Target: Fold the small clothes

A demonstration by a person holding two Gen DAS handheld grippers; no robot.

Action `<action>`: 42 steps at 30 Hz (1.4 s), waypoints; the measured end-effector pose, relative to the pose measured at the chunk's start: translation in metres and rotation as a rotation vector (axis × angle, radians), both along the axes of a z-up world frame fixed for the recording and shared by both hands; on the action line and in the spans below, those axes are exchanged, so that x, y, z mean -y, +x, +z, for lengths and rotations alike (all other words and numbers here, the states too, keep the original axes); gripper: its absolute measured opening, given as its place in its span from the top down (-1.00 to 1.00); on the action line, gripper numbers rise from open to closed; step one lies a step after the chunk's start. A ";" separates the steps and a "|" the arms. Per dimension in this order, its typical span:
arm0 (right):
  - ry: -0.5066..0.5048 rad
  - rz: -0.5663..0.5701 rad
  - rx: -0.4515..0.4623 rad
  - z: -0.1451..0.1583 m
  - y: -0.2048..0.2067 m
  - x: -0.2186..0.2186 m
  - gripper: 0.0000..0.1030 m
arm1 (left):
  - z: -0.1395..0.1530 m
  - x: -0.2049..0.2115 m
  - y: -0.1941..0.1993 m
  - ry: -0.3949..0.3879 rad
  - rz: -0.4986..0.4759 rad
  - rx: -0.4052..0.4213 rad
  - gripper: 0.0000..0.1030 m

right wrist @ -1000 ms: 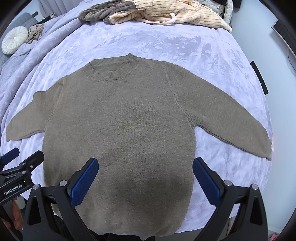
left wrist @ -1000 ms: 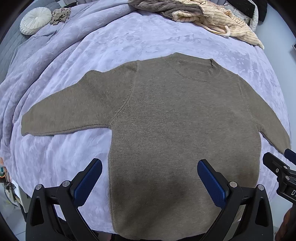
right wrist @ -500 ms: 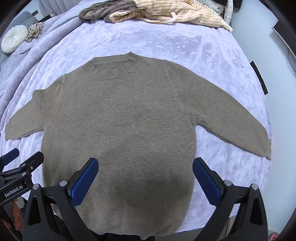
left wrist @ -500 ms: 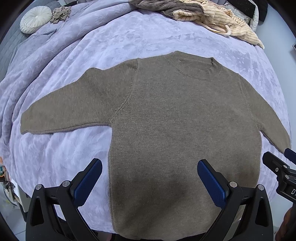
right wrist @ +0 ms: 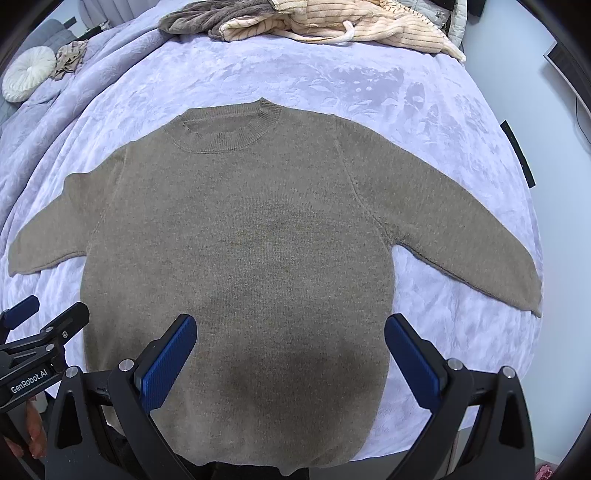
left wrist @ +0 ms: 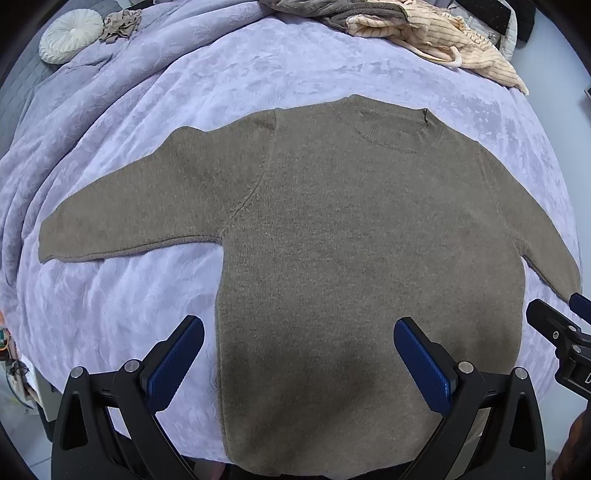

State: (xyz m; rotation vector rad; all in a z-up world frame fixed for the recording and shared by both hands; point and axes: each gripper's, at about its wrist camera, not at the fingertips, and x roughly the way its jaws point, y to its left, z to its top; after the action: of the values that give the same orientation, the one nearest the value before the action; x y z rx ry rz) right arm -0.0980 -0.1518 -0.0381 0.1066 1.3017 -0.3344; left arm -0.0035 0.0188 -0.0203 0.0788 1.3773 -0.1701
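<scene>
An olive-brown knit sweater [left wrist: 351, 229] lies flat and face up on the lavender bedspread [left wrist: 221, 74], sleeves spread to both sides, collar at the far end. It also shows in the right wrist view [right wrist: 240, 240]. My left gripper [left wrist: 299, 347] is open and empty, held above the sweater's lower hem, left of its middle. My right gripper [right wrist: 290, 343] is open and empty above the hem's right part. The right gripper also shows at the edge of the left wrist view [left wrist: 561, 332], and the left gripper at the edge of the right wrist view [right wrist: 40, 339].
A pile of cream ribbed and grey-brown clothes [right wrist: 314, 26] lies at the far edge of the bed. A round white cushion [left wrist: 70, 35] and a small beige cloth [left wrist: 120, 24] lie at the far left. A pale wall [right wrist: 524, 74] runs along the right.
Both grippers have shifted slightly toward the sweater, which sits a little closer in view. Both stay open. The sweater has not moved.
</scene>
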 end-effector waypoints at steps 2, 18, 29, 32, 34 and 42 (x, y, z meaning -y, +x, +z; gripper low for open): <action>-0.002 0.000 -0.001 -0.001 0.000 0.000 -0.97 | 0.000 -0.001 0.000 -0.001 0.003 -0.001 -1.00; -0.005 0.002 -0.010 -0.004 0.001 -0.008 -0.97 | -0.005 -0.008 -0.001 -0.017 0.009 -0.009 -1.00; 0.045 0.079 -0.007 -0.013 0.005 -0.039 -0.97 | -0.033 -0.071 0.016 -0.186 0.110 -0.032 -1.00; 0.063 0.122 -0.007 -0.018 0.009 -0.059 -0.97 | -0.047 -0.117 0.029 -0.212 0.193 -0.008 -1.00; 0.074 0.150 -0.010 -0.023 0.012 -0.072 -0.97 | -0.057 -0.150 0.039 -0.205 0.253 0.015 -1.00; 0.110 0.247 -0.052 -0.045 0.026 -0.124 -0.98 | -0.121 -0.287 0.078 -0.283 0.606 -0.009 -1.00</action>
State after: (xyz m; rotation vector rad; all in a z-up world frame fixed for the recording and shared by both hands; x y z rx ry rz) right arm -0.0721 -0.0278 -0.0835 0.0295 1.3681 -0.0549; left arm 0.0742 0.3062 -0.1417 -0.5715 1.3162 0.1444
